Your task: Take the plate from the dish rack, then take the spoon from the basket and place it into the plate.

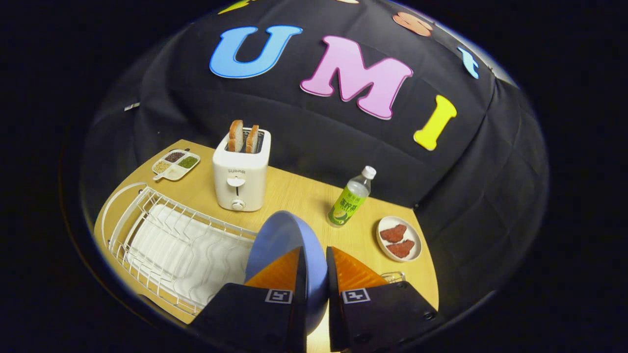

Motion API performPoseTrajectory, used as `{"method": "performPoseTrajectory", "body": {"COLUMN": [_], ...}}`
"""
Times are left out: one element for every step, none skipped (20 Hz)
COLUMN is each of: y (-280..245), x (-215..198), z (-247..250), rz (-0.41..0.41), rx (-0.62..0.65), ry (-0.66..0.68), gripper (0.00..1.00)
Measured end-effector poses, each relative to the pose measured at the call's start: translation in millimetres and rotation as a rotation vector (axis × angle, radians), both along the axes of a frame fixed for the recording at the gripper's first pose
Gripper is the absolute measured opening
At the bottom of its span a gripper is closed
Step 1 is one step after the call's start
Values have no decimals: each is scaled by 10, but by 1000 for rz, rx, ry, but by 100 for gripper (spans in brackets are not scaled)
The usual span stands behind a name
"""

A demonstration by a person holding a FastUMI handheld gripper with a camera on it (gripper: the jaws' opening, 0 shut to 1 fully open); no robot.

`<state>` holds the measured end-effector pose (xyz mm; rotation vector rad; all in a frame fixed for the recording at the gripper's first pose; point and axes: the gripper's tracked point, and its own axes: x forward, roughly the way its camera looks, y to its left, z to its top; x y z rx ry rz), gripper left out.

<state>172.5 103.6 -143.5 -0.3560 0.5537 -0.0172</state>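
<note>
Broadly, the wooden worktop [299,196] carries a white wire dish rack [171,245] beside the tool, with a white toaster [240,179] holding two bread slices beyond it. The tool [314,272] is clamped on a blue plate [279,240], held on edge between its orange fingers [277,272]. A green bottle [351,198] stands ahead, near a small dish [414,242] of red pieces.

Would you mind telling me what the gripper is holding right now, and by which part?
The gripper is shut on the round blue plate, pinching its rim edge-on between both orange fingers.
</note>
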Motion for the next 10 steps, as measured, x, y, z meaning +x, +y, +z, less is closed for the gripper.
{"method": "performPoseTrajectory", "body": {"y": [26,55,80,110,148,153,191,228,262,289], "x": [4,12,11,-4,-8,2,10,0,-24,-37], "z": [17,33,52,69,88,132,199,244,259,228], "rz": [13,22,28,32,48,60,75,81,83,83], "rx": [-24,-39,-53,-71,-97,-140,-166,-183,-177,-158], "ry": [-8,-18,-28,-36,-50,-71,-95,-109,-112,-100], "gripper": [22,22,22,22,22,22,22,22,22,21]}}
